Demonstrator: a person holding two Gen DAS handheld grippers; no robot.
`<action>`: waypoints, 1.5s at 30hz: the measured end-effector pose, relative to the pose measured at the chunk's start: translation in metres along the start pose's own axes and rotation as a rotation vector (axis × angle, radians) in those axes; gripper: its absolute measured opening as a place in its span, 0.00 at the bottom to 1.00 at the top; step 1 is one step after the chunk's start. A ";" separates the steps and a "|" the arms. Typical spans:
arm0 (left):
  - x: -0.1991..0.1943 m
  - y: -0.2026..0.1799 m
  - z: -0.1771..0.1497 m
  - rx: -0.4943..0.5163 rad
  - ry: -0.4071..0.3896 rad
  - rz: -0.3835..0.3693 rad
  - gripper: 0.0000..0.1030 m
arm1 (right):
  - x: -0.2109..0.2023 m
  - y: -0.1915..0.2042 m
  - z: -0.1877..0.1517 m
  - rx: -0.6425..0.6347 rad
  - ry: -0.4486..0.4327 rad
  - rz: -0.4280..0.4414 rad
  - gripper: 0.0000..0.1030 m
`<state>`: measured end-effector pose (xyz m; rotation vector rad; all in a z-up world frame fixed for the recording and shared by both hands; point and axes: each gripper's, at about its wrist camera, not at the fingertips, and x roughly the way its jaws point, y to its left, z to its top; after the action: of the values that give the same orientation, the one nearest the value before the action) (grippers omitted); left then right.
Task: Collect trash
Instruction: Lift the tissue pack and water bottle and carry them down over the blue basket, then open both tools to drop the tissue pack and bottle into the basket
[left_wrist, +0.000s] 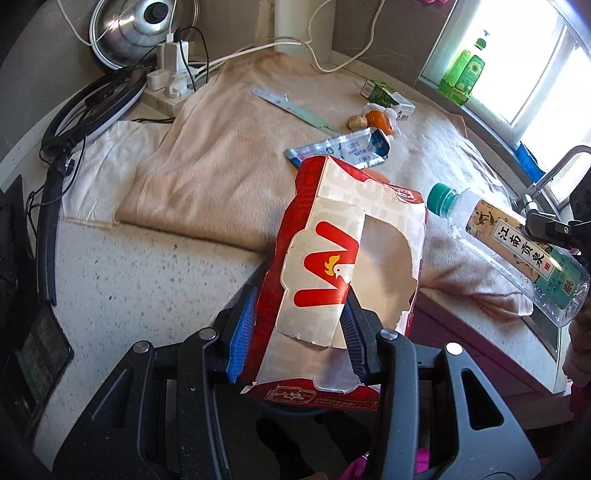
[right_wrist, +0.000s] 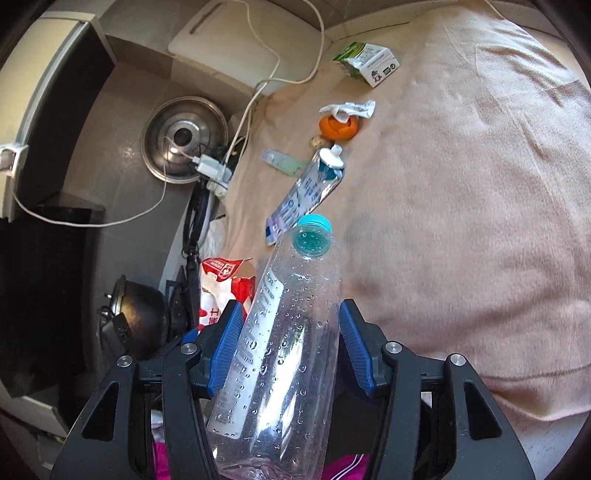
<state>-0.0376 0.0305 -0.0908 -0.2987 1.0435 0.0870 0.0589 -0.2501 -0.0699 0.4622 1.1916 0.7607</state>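
My left gripper (left_wrist: 301, 301) is shut on a torn red and white cardboard box (left_wrist: 332, 236), which stands up between the blue pads over the counter's edge. My right gripper (right_wrist: 291, 306) is shut on a clear plastic bottle (right_wrist: 291, 332) with a teal cap; the same bottle (left_wrist: 517, 243) shows at the right of the left wrist view. On the pink towel (left_wrist: 221, 147) lie a toothpaste tube (left_wrist: 343, 147), an orange peel (left_wrist: 378, 118), a green and white carton (left_wrist: 388, 96), a small brown lump (left_wrist: 356, 122) and a pale blue strip (left_wrist: 291, 103). A crumpled white wrapper (right_wrist: 347, 109) rests on the peel.
A steel pot lid (left_wrist: 136, 26) leans at the back left, beside a power strip (left_wrist: 173, 74) with chargers and trailing white cables. Black cables and a ring-shaped device lie at the left. A faucet (left_wrist: 554, 166) and a window sill with a green bottle (left_wrist: 465, 74) are on the right.
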 end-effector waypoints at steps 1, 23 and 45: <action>-0.001 0.002 -0.006 -0.002 0.005 0.003 0.44 | 0.001 0.004 -0.007 -0.007 0.008 0.001 0.52; 0.054 0.029 -0.106 -0.034 0.205 0.057 0.44 | 0.071 -0.003 -0.107 -0.030 0.183 -0.112 0.52; 0.128 0.022 -0.119 -0.011 0.325 0.144 0.45 | 0.145 -0.028 -0.126 -0.158 0.256 -0.355 0.52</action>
<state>-0.0773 0.0089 -0.2607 -0.2527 1.3868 0.1781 -0.0276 -0.1698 -0.2244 0.0176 1.3920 0.6106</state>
